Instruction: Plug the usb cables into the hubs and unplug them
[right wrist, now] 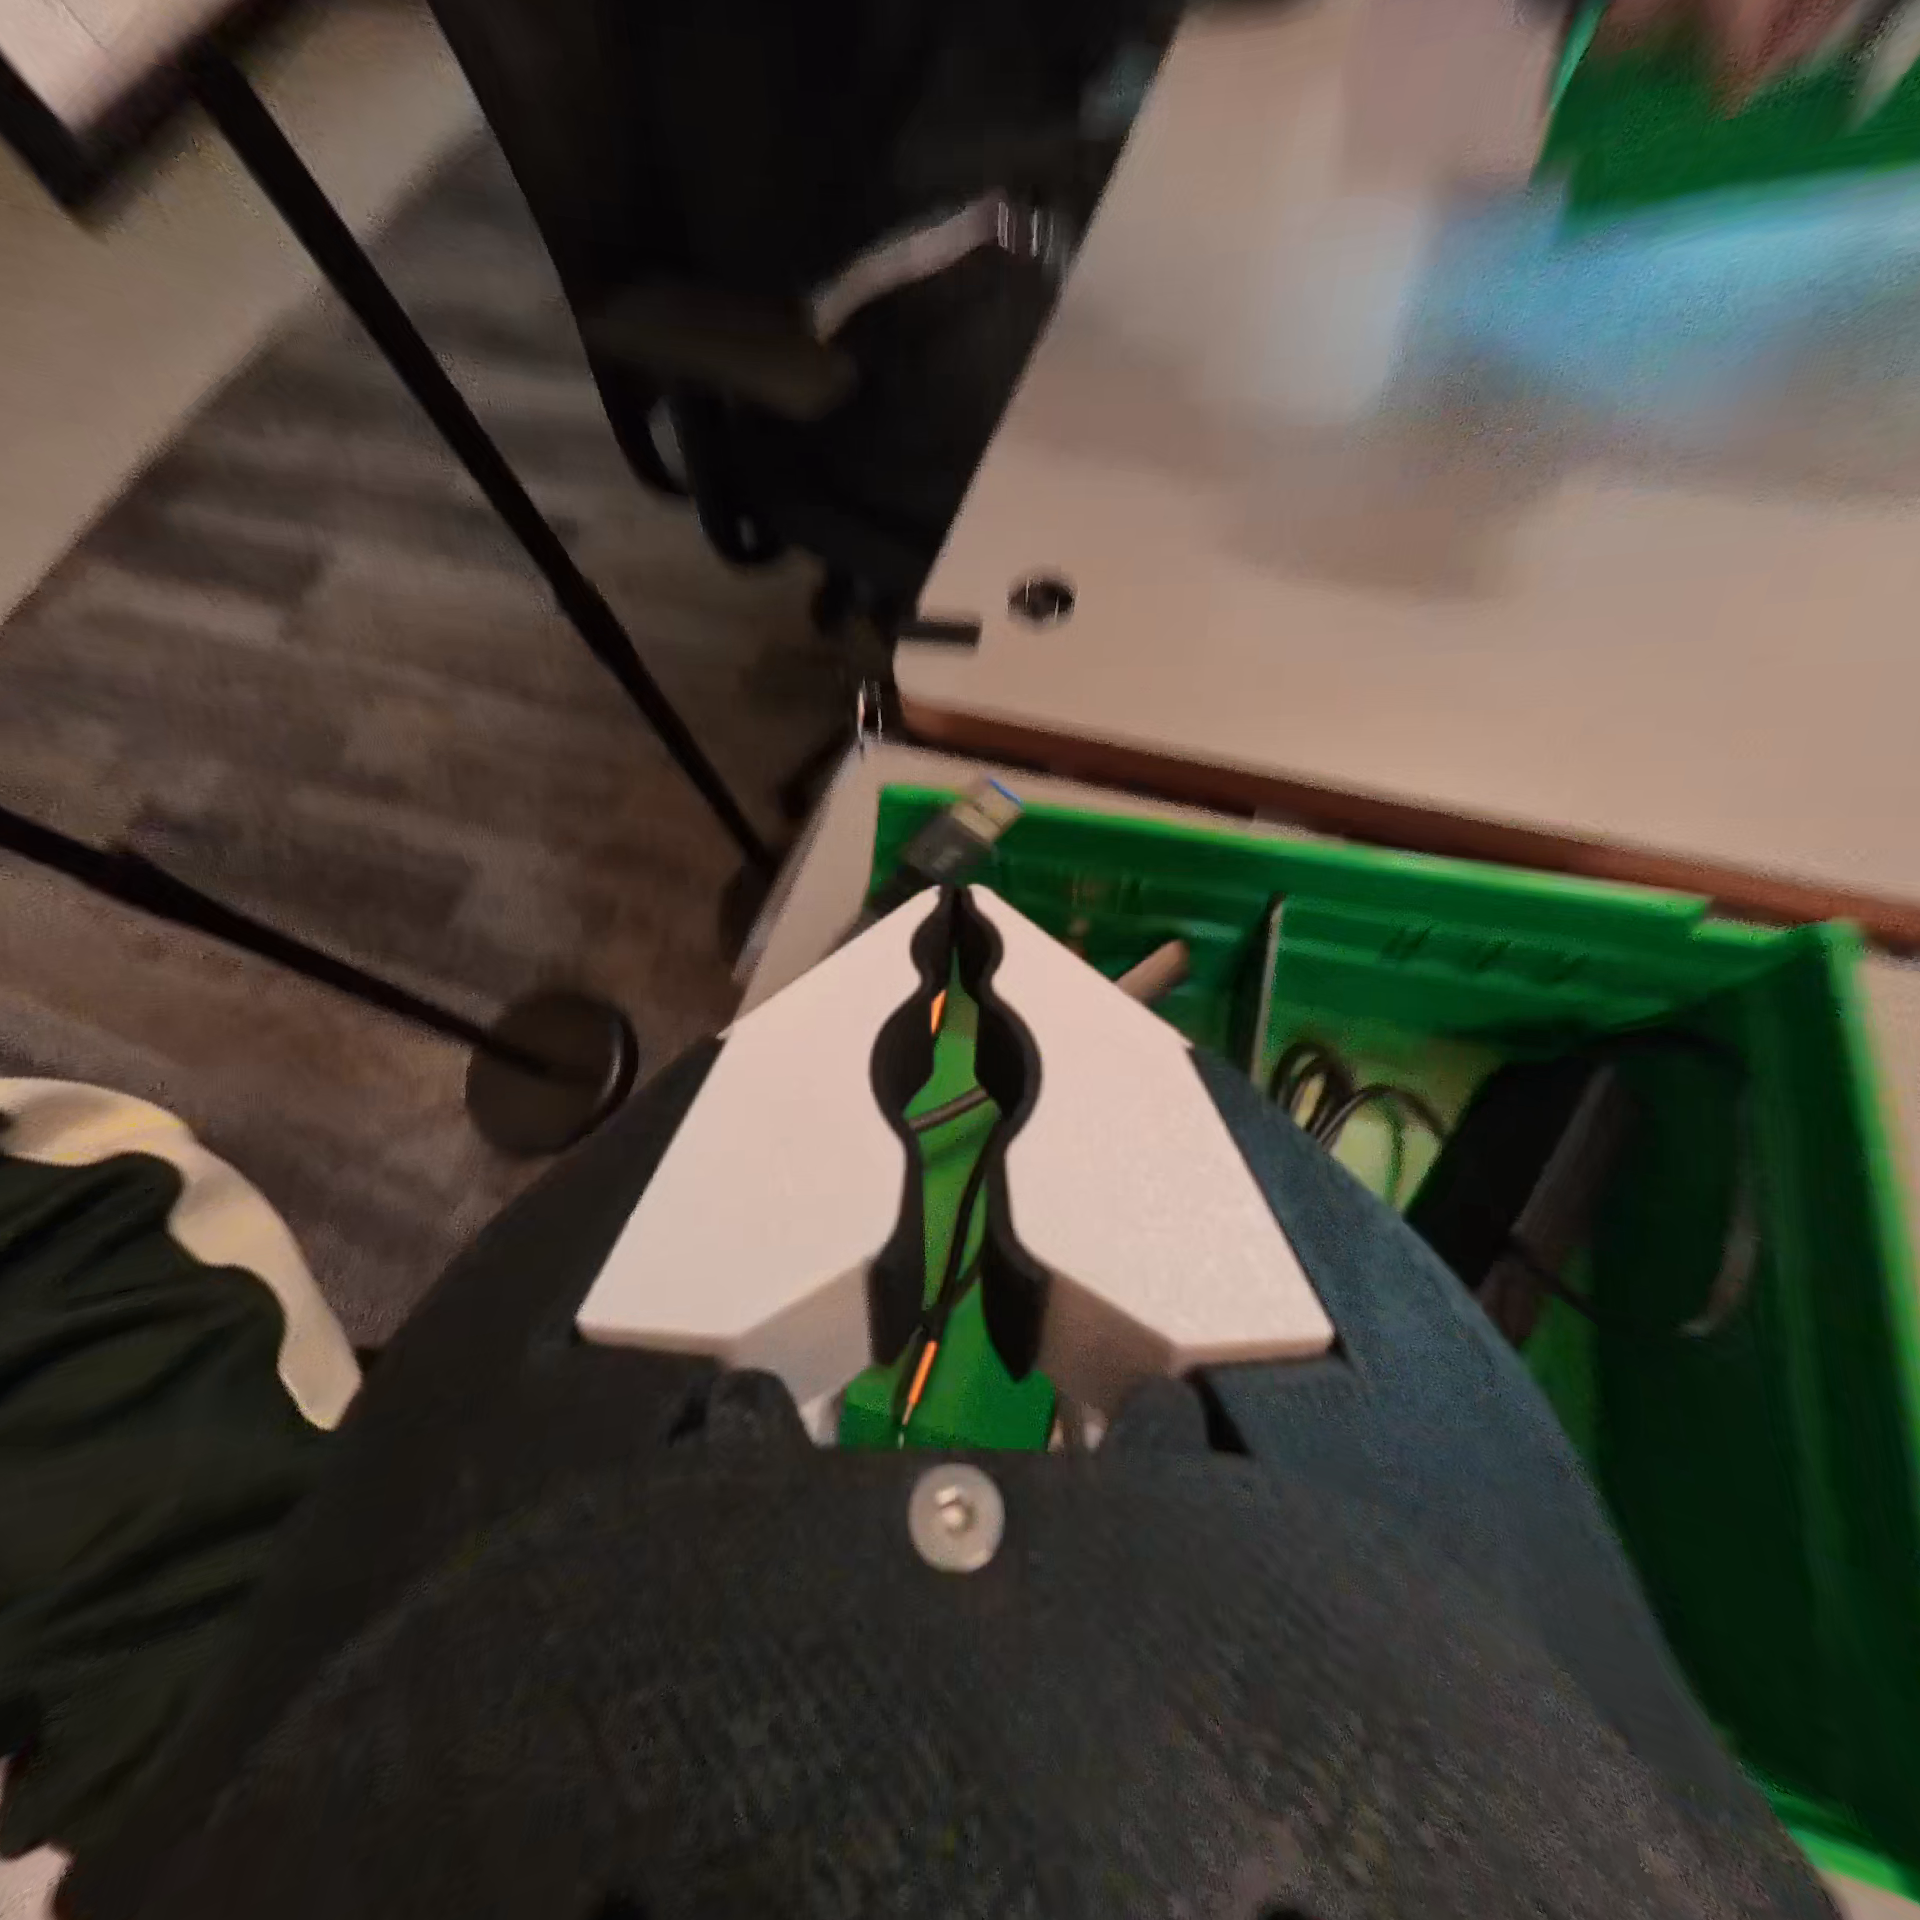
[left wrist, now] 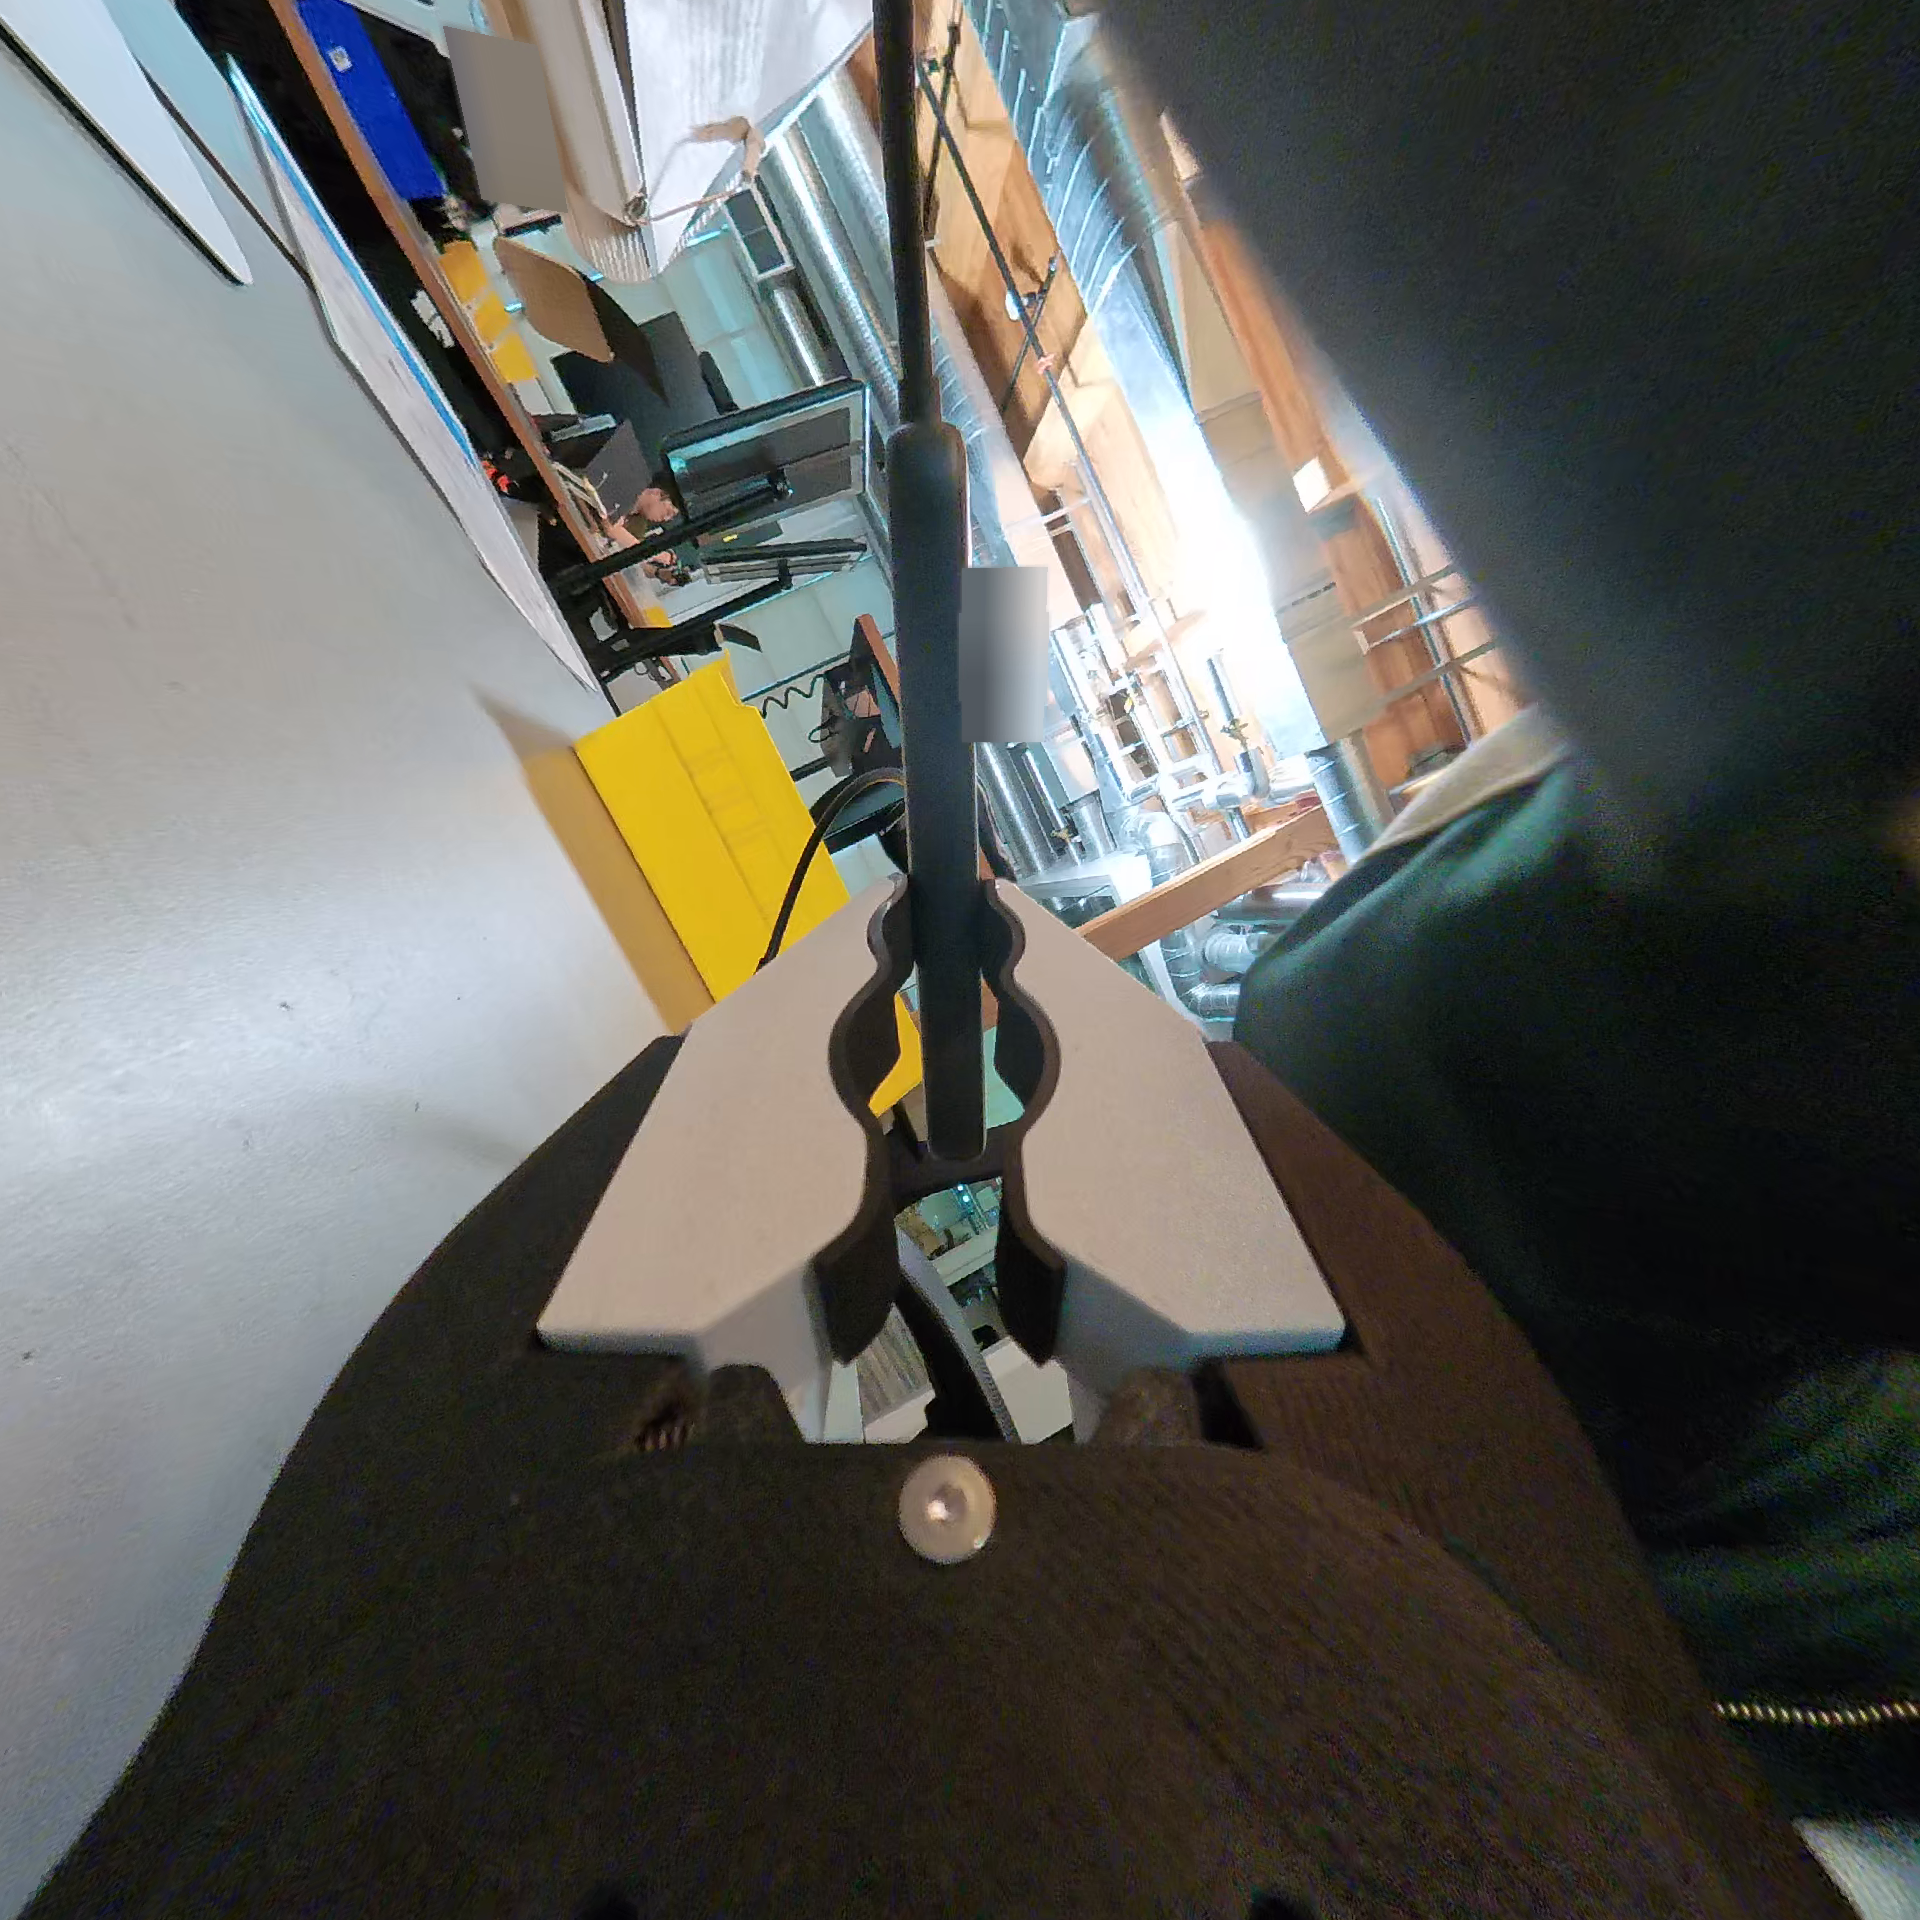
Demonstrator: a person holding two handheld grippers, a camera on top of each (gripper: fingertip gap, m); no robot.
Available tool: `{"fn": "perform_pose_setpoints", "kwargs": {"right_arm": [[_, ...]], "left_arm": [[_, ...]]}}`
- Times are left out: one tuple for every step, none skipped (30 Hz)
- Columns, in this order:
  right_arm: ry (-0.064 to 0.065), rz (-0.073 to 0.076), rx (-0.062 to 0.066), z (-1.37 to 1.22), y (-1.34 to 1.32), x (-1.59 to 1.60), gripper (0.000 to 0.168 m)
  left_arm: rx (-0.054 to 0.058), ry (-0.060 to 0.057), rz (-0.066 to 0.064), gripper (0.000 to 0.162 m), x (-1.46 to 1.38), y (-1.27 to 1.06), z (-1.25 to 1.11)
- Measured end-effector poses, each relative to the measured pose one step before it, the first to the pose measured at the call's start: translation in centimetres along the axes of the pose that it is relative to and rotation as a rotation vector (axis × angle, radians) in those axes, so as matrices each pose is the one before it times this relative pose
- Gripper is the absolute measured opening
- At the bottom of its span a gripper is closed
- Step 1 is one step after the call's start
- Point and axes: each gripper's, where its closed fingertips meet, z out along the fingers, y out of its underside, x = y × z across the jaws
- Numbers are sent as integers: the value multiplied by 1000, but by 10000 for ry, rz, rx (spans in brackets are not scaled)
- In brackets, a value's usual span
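A workshop with wooden beams and silver ducts fills my left wrist view, tilted sideways, with a pale table (left wrist: 208, 831) running along nine o'clock. On it sits one yellow bin (left wrist: 717, 831); I cannot see what is in it, though one black cord loops just past its rim. My dark sleeve (left wrist: 1610, 727) fills the three o'clock side.

My left gripper (left wrist: 943, 914) has its fingers (left wrist: 748, 1143) nearly pressed together, pinching one slim black hub (left wrist: 935, 779) near their tips. The hub stands along the fingers toward twelve o'clock, its cable (left wrist: 899, 156) running off the top edge.

The right wrist view is blurred: grey carpet at nine o'clock, a white desk (right wrist: 1403, 623) at one o'clock. One green bin (right wrist: 1558, 1039) sits at three o'clock, split by a divider. In it I make out coiled black cables (right wrist: 1340, 1112) and a dark blocky thing I cannot identify.

My right gripper (right wrist: 954, 904) has its fingers (right wrist: 1122, 1143) closed to a thin gap, the tips pinching one cable just behind its USB plug (right wrist: 951, 836), which juts out at twelve o'clock over the bin's corner. A thin black wire with orange marks shows through the gap below.
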Motion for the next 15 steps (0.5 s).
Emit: {"fn": "perform_pose_setpoints", "kwargs": {"right_arm": [[45, 21, 681, -2263, -1388, 102, 0], [74, 153, 535, -2021, -1129, 243, 0], [64, 194, 387, -1726, -829, 249, 0], [167, 175, 207, -1386, -392, 370, 0], [201, 139, 15, -963, 102, 374, 0], [120, 106, -123, -534, 535, 171, 0], [48, 82, -193, -124, 795, -37, 0], [12, 85, -243, 222, 950, -159, 0], [-41, 104, -285, 542, 1007, -267, 0], [-113, 96, -271, 804, 939, -385, 0], [-167, 91, -250, 1042, 823, -446, 0], [-205, 139, -308, 1247, 809, -446, 4], [-238, 191, -394, 1425, 809, -429, 11], [-250, 187, -417, 1505, 710, -385, 17], [-191, 134, -373, 1539, 543, -267, 21]], "left_arm": [[-10, -8, 16, 9, -6, 39, 32], [-14, -9, 9, 9, -20, 59, 52], [-20, -14, 24, 10, -24, 51, 58], [-14, -23, 36, 10, -47, 46, 71], [7, -32, 47, 10, -60, 17, 98], [18, -28, 52, 9, -65, 18, 109], [0, -8, 57, 10, -17, 57, 108], [-24, 7, 60, 9, 24, 93, 96], [-40, 1, 51, 9, 25, 112, 75], [-37, -19, 42, 9, -7, 82, 52], [-29, -26, 37, 9, -6, 60, 30], [-10, -1, 21, 10, 8, 28, 5], [8, 10, -3, 10, 25, -9, -15], [40, 7, -8, 10, 6, -58, -39], [80, 3, -3, 10, 3, -114, -54]]}}
